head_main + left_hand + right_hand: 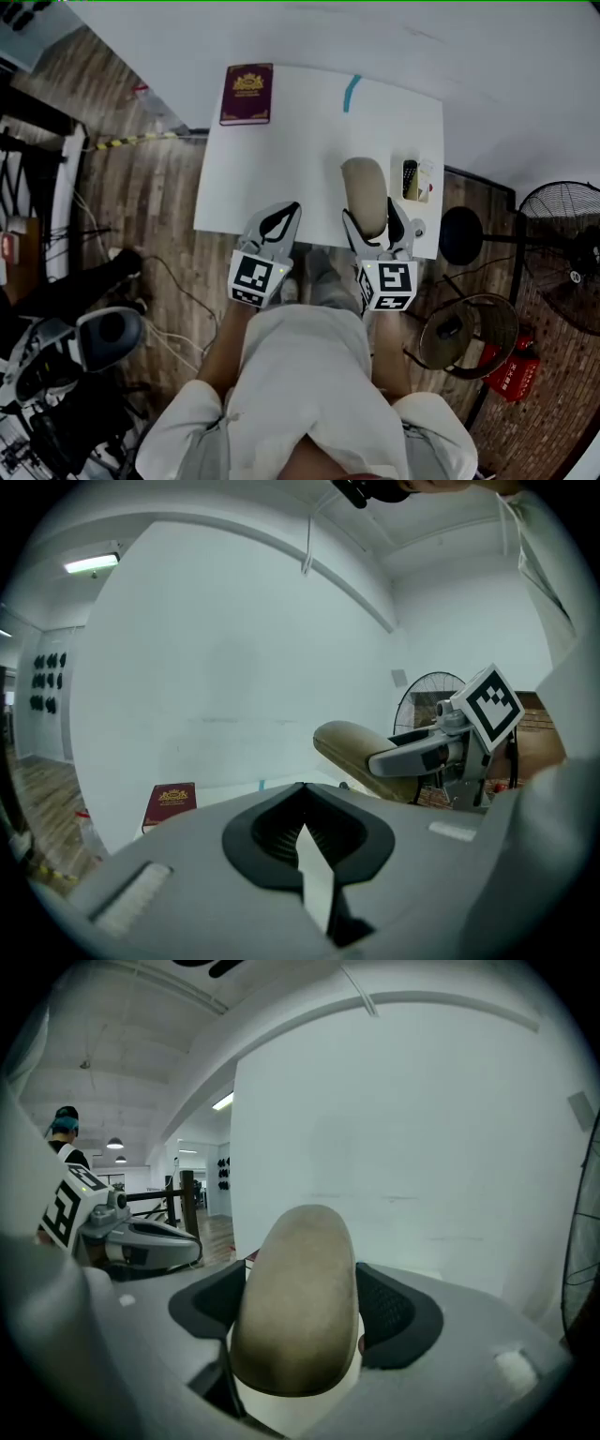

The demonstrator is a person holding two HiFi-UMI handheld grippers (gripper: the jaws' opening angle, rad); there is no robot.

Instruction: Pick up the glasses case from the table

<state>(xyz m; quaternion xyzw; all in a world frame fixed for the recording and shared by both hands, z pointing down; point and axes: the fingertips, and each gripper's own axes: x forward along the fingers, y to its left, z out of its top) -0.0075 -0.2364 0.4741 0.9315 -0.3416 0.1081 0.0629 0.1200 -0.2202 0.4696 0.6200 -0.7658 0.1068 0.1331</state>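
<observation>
Table (309,141), read from its centre, near edge at 6 o'clock. Booklet (247,94) lies at 11 o'clock, on the far left corner. Tape strip (352,93) at 1 o'clock, by the far edge. Glasses case (366,192) at 4 o'clock, between the jaws of the right gripper (372,221); contact with the tabletop not determinable. Small items (417,180) just beside the case at its 3 o'clock, on the right edge. Left gripper (279,217) at the case's 9 o'clock, over the near edge. Fan (562,253) on the floor, 3 o'clock, off the table.
</observation>
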